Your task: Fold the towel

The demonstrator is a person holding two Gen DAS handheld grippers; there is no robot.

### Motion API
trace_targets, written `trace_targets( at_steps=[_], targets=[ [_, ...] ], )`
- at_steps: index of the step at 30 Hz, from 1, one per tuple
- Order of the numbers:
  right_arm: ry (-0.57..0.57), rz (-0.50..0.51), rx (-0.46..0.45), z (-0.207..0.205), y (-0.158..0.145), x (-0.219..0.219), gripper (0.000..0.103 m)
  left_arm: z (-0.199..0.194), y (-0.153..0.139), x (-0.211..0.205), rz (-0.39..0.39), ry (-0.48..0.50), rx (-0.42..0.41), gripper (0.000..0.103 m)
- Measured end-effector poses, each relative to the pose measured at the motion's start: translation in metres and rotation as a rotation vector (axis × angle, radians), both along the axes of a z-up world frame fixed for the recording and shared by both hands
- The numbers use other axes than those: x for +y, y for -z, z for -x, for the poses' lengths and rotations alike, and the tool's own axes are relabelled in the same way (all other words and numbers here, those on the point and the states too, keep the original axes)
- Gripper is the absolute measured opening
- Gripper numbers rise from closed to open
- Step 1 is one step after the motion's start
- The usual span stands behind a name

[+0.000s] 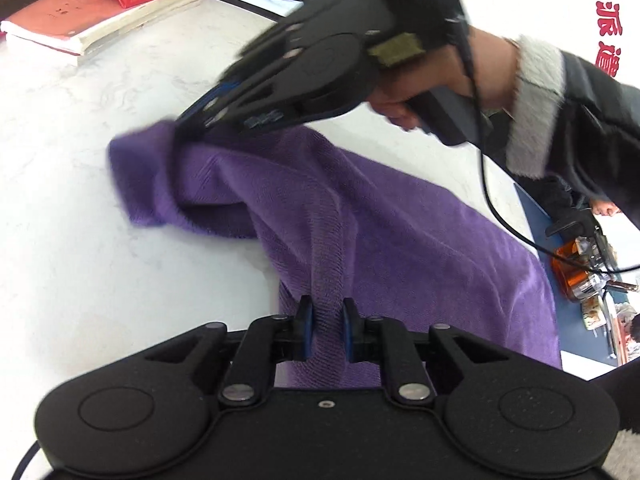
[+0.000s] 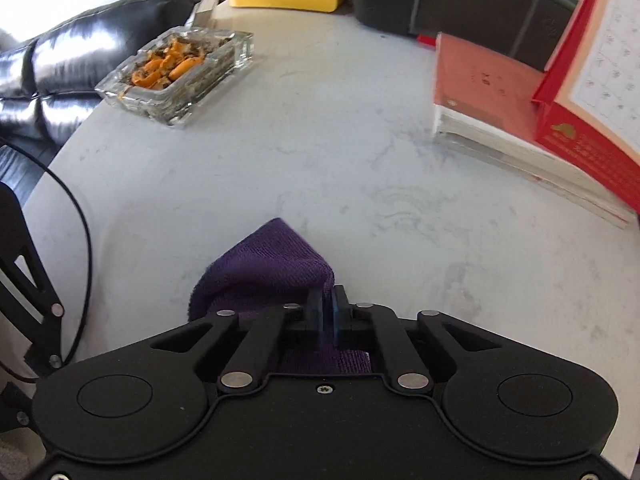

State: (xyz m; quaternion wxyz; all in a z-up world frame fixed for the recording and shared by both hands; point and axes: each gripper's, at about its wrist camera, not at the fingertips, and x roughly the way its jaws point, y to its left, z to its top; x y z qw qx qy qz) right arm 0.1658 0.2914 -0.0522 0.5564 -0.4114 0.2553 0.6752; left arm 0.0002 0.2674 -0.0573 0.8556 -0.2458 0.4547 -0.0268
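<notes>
Pinching a limp purple towel [image 1: 400,220] by its edges, left tool [image 1: 326,322] and right tool [image 2: 329,306] are both clamped on cloth above the worktop [image 2: 320,160].

Both cameras ride just behind their own fingers and look steeply down at the pale worktop [image 1: 80,240] from close by. The left wrist view faces across the purple towel [image 1: 400,240] toward the right gripper [image 1: 188,128]. The right wrist view faces the far edge with the glass ashtray [image 2: 176,76]. Both views share the towel, the worktop and the red book [image 2: 480,88].
</notes>
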Motion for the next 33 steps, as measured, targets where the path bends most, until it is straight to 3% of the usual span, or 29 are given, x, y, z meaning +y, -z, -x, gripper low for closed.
trace_targets(
  at_steps=[7, 13, 16, 19, 23, 28, 33],
  targets=[
    [0.386, -0.195, 0.031, -0.019, -0.014, -0.059, 0.003, 0.007, 0.001, 0.004, -0.045, -0.005, 0.036, 0.013],
    [0.648, -0.165, 0.069, -0.030, 0.009, -0.099, 0.003, 0.017, -0.001, -0.002, -0.095, 0.000, 0.041, 0.014],
    [0.700, -0.149, 0.024, -0.029, 0.018, -0.108, 0.003, 0.017, -0.007, -0.006, -0.138, 0.024, 0.020, 0.014],
    [0.722, -0.146, -0.008, -0.025, 0.018, -0.111, 0.003, 0.021, -0.019, -0.010, -0.128, 0.046, -0.025, 0.016],
    [0.716, -0.148, -0.031, -0.020, 0.021, -0.115, 0.003, 0.020, -0.037, 0.006, -0.150, -0.003, -0.072, 0.022],
    [0.727, -0.169, -0.007, -0.020, 0.022, -0.124, 0.004, -0.028, -0.041, 0.040, -0.171, -0.033, -0.102, 0.027],
    [0.740, -0.188, 0.024, -0.022, 0.023, -0.129, 0.004, -0.083, -0.017, 0.038, -0.161, 0.102, -0.072, 0.028]
  ],
)
